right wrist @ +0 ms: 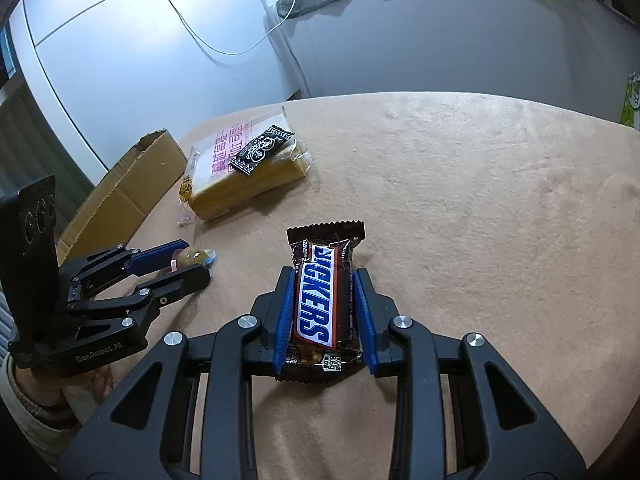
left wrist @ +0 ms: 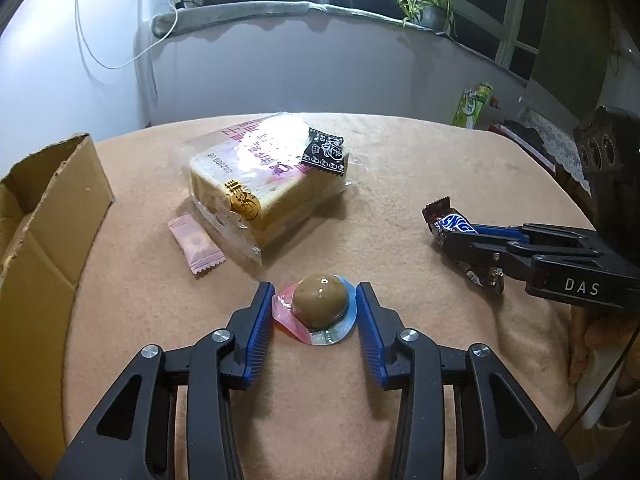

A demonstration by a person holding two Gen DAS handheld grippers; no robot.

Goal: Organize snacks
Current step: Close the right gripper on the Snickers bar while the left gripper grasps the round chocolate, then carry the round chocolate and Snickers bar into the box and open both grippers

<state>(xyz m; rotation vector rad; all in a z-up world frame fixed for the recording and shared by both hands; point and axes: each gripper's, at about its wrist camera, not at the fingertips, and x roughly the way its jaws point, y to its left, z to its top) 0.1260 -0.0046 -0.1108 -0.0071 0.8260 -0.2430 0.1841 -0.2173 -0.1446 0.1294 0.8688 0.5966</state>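
Note:
My left gripper (left wrist: 315, 295) straddles a wrapped brown egg snack (left wrist: 320, 300) on the table; the jaws stand just beside its wrapper edges, and I cannot tell if they press it. My right gripper (right wrist: 323, 280) is closed around a Snickers bar (right wrist: 322, 304), pads against its sides; the bar also shows in the left wrist view (left wrist: 454, 224). A bagged bread loaf (left wrist: 260, 176) lies mid-table with a black sachet (left wrist: 325, 152) on top. A pink sachet (left wrist: 196, 246) lies beside the loaf. An open cardboard box (left wrist: 44, 216) stands at the left.
The table wears a peach cloth (left wrist: 400, 184). A wall and window sill with a potted plant (left wrist: 428, 8) lie behind. A green carton (left wrist: 472, 104) stands beyond the table's far right edge. The person's hand (left wrist: 600, 340) holds the right gripper.

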